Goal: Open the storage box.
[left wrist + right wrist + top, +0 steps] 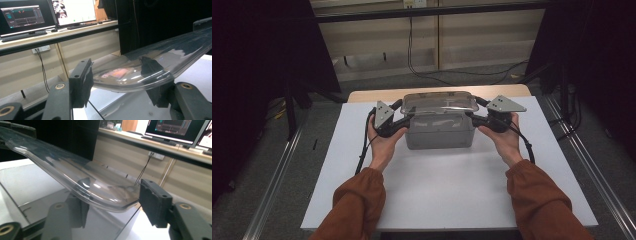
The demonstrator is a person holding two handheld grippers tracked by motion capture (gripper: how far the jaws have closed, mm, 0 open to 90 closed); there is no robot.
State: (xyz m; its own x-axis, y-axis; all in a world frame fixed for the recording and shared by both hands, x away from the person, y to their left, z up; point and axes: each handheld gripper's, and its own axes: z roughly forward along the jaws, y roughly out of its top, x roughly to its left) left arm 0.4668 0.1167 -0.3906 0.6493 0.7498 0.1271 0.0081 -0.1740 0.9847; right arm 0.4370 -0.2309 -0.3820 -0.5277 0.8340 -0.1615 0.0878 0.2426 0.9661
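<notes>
Two rust-orange sleeves come in from the near table edge, each hand carrying a gripper to one end of a clear plastic lid that sits atop a grey translucent storage box at the middle of the white table.

The left gripper stands partly open, straddling the lid's rim: one pad sits beneath the rim, and the other stands just beside it, and I cannot tell whether they pinch it. The right gripper is likewise half open around the opposite rim, with a visible gap at its outer pad.

The step in hand looks like taking hold of the lid at both ends. Next, both grippers likely need to clamp firmly and move together, keeping the lid level.

The box's contents cannot be made out through its cloudy wall.
</notes>
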